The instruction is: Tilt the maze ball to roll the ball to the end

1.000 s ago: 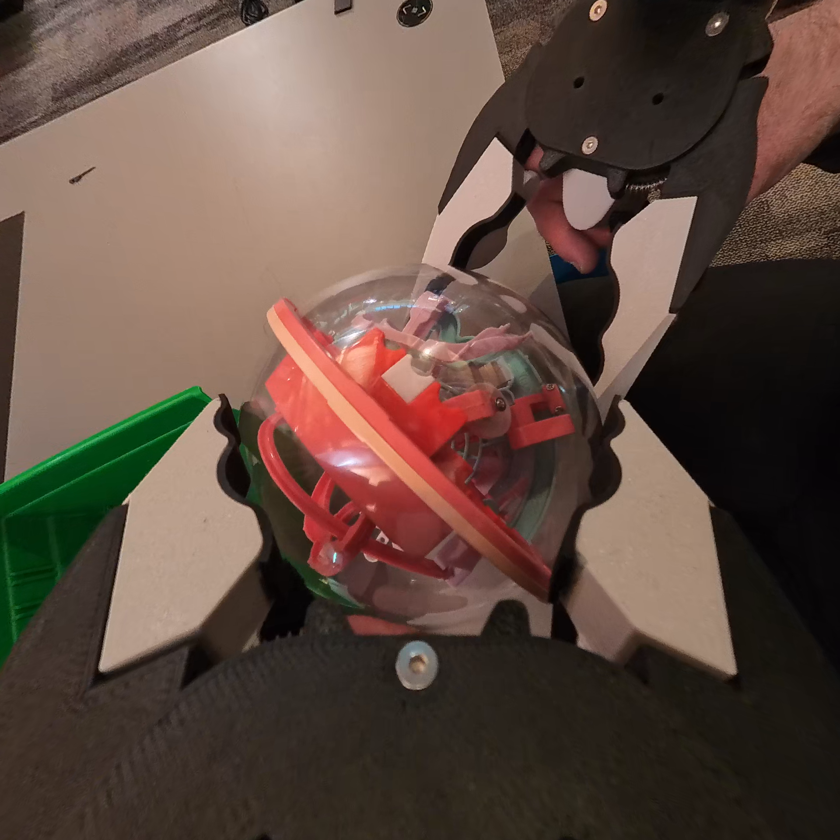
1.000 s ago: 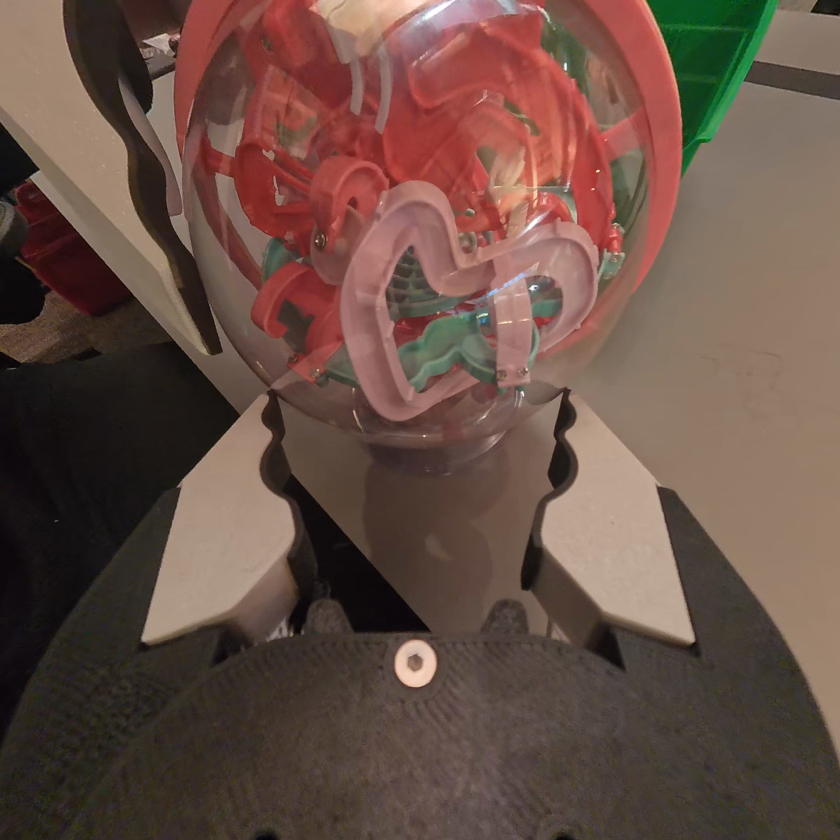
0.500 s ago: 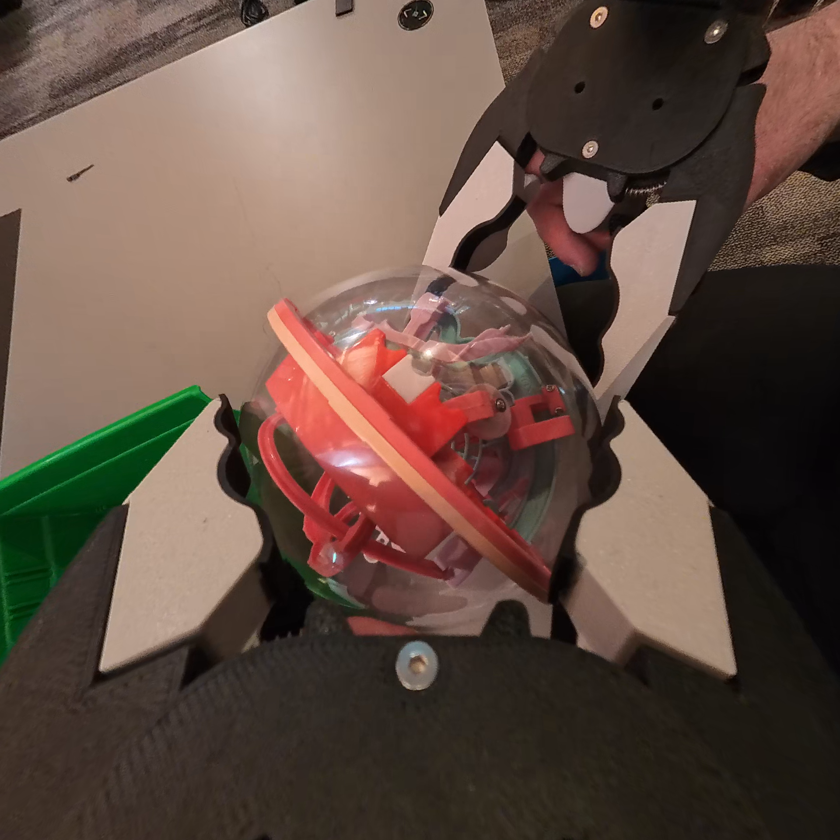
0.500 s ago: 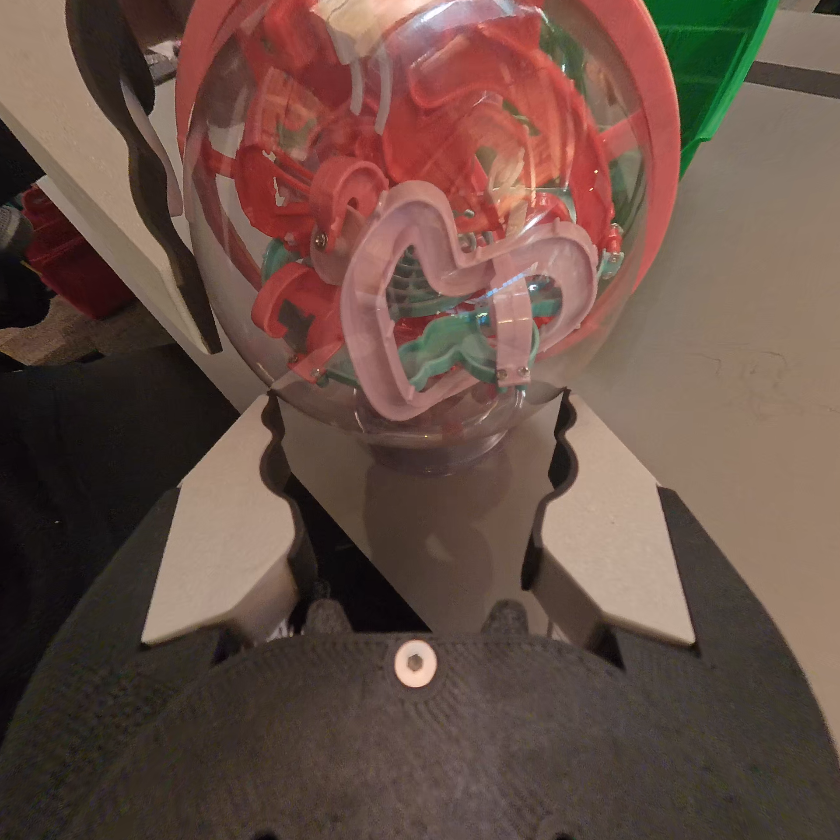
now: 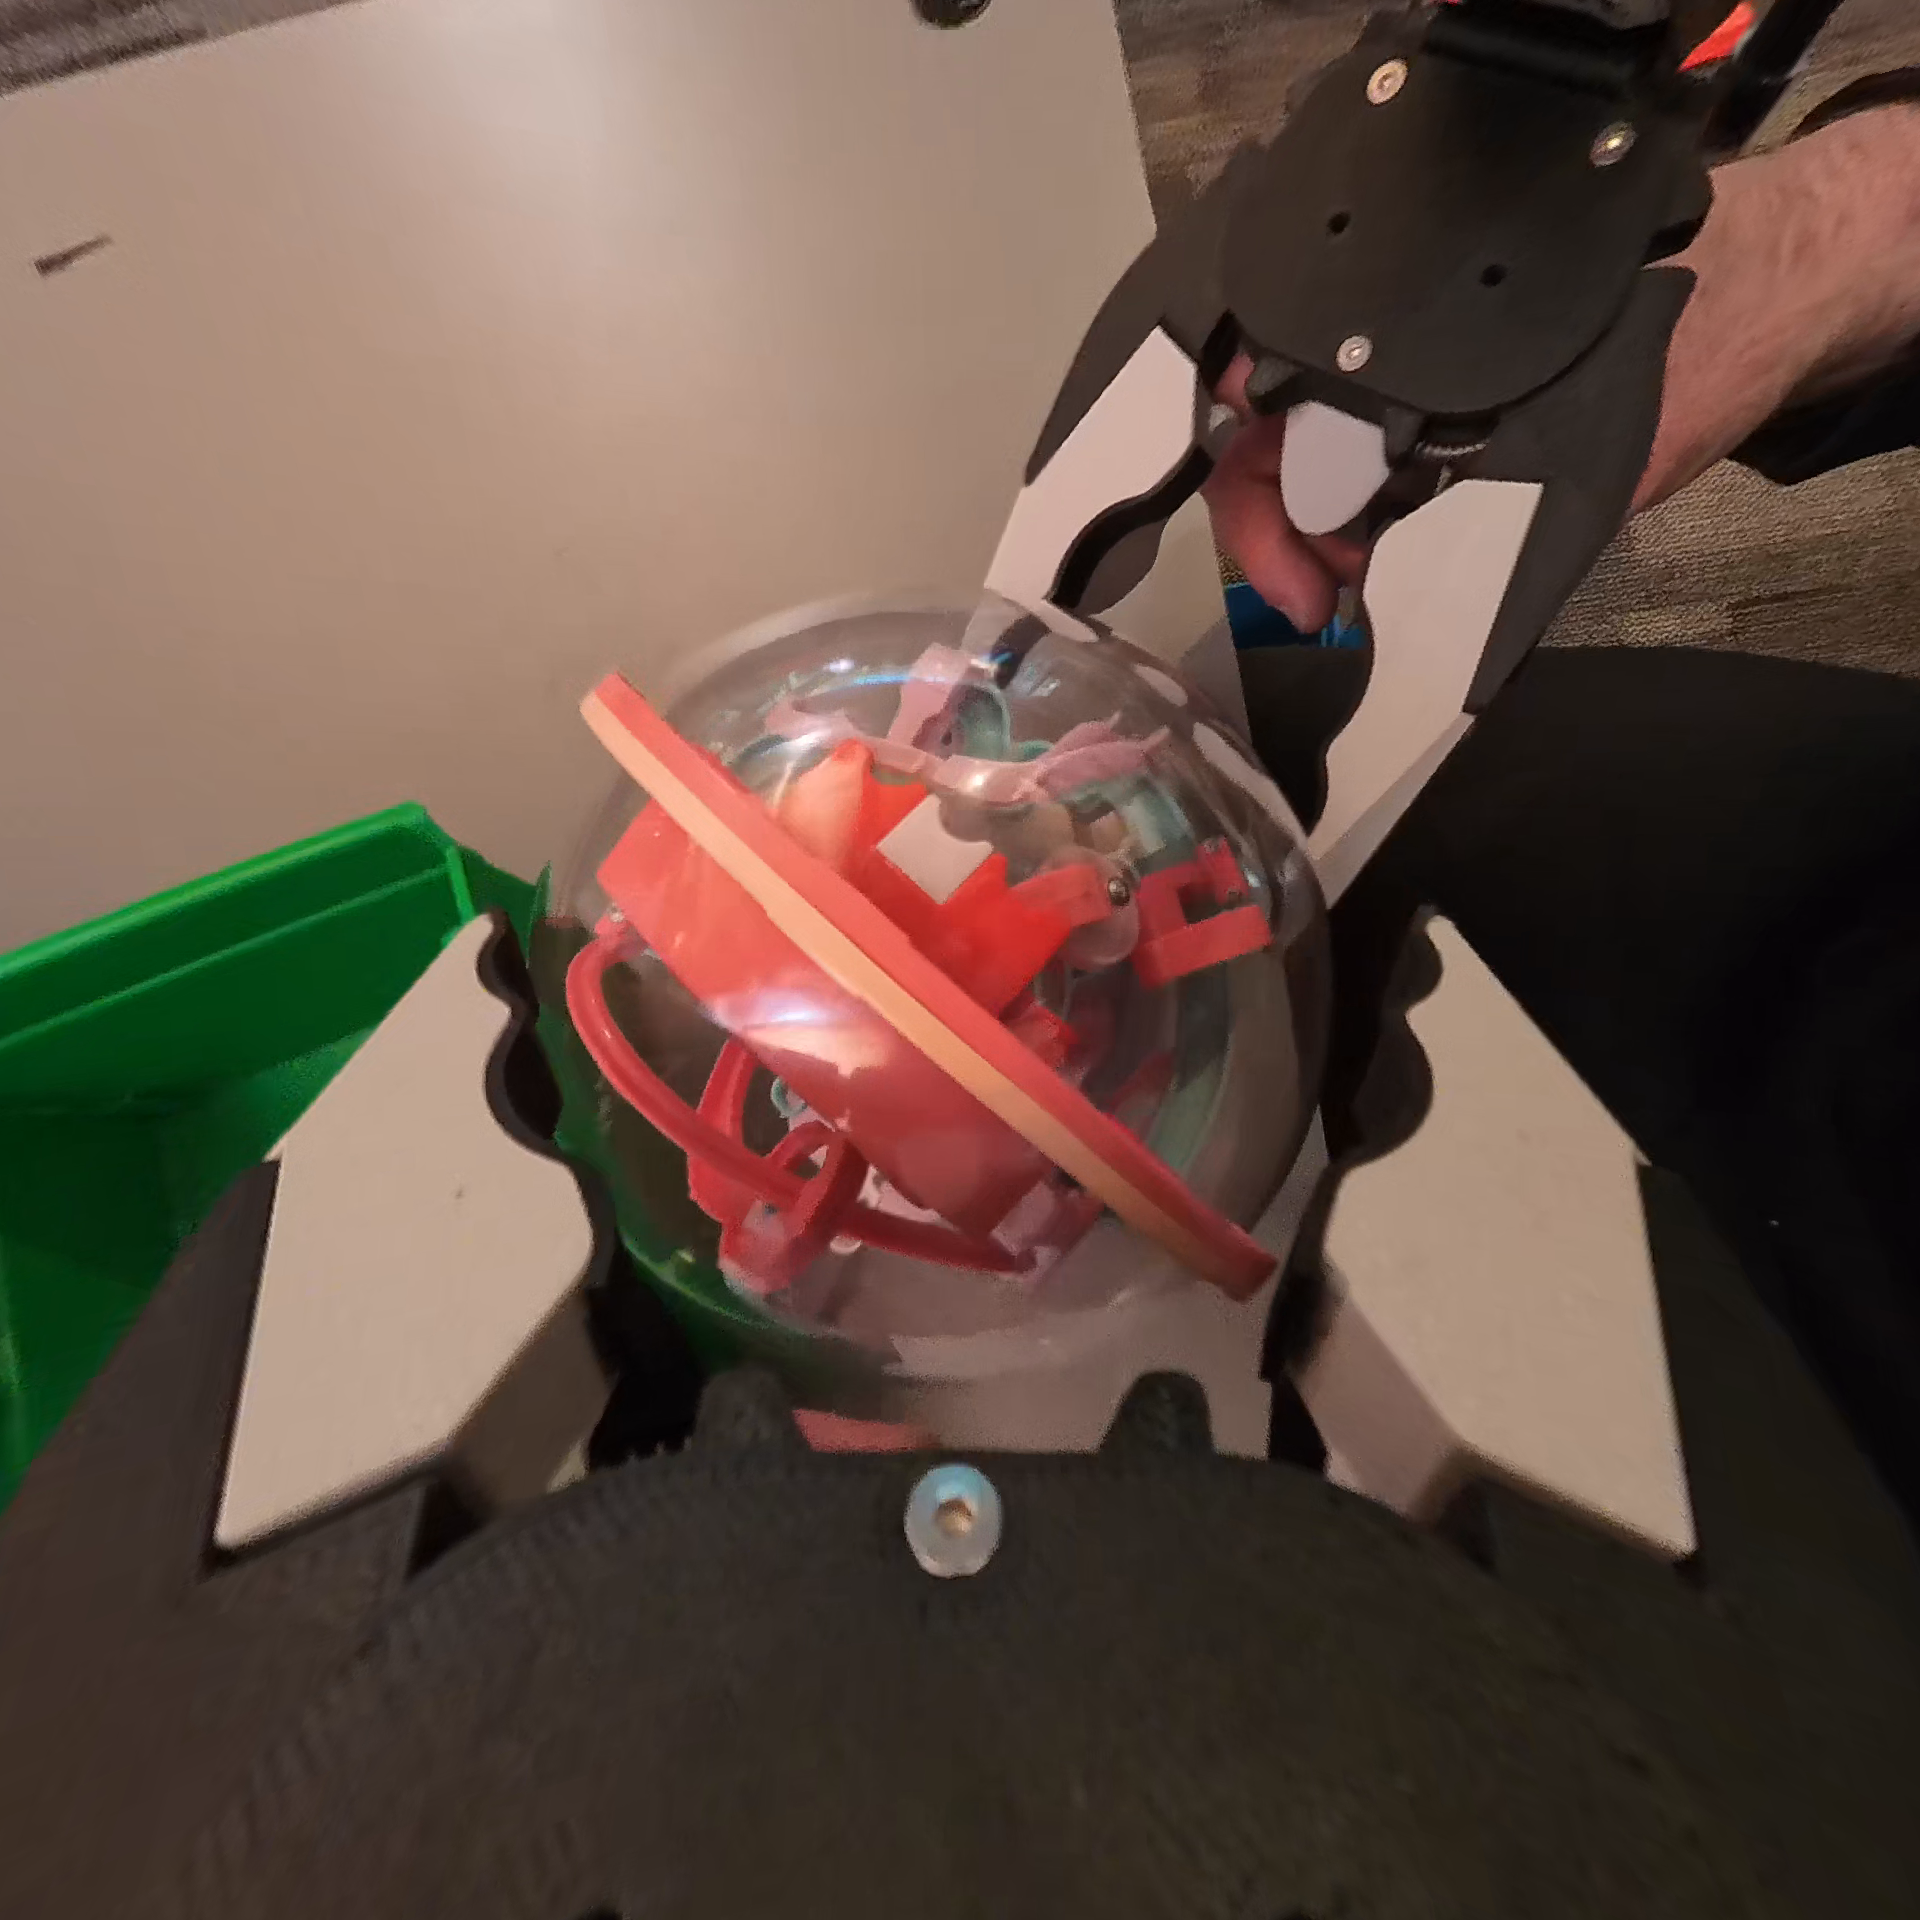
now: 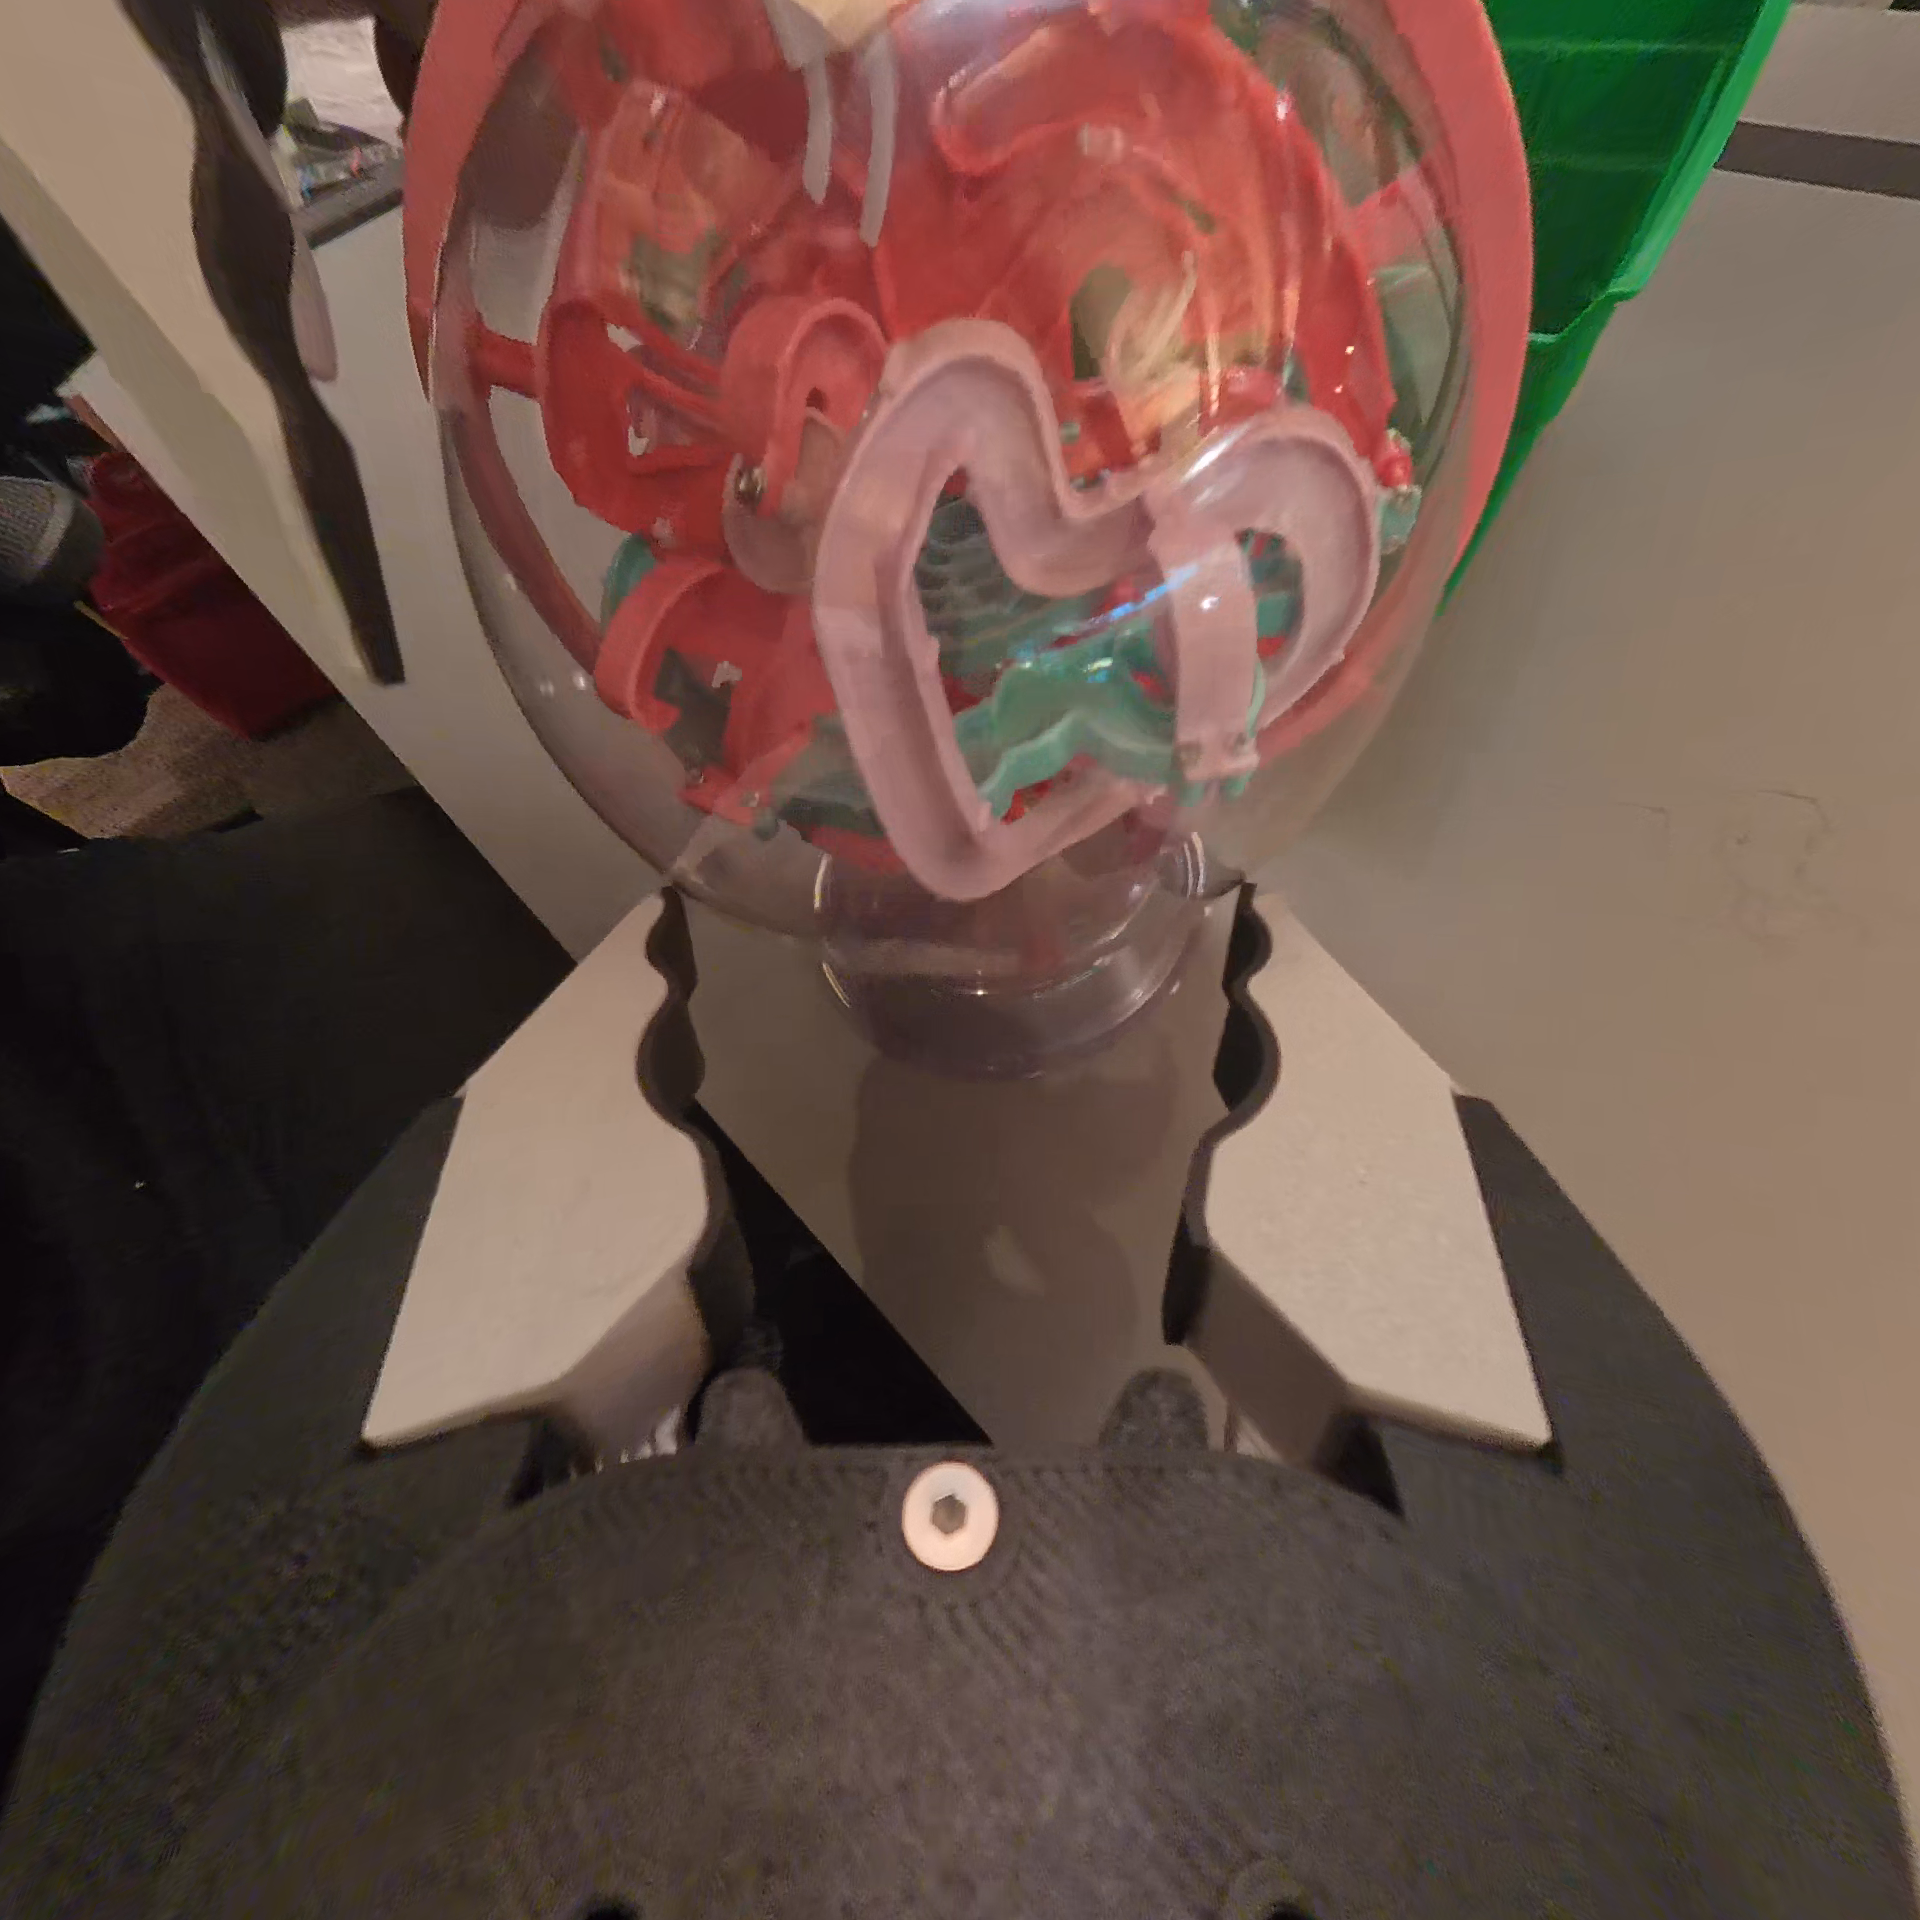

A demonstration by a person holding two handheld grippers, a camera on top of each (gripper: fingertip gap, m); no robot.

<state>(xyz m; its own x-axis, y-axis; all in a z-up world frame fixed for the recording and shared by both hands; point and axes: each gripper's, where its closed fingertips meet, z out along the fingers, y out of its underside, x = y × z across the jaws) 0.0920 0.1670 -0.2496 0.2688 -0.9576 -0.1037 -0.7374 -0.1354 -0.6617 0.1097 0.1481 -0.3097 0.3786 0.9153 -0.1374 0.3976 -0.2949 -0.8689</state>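
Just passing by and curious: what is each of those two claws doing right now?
Left gripper: shut on the maze ball, one finger on each side.
Right gripper: open, holding nothing; its fingertips sit just under the ball.

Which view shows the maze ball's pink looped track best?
Right wrist view: the pink looped track faces the camera, whole, just behind the clear shell. In the left wrist view only pale pink fragments show at the maze ball's far side.

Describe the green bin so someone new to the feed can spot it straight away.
Start from the pale tabletop and find the clear maze ball between the left gripper fingers. Just left of and behind the ball sits the green bin, the only bright green, straight-walled thing here.
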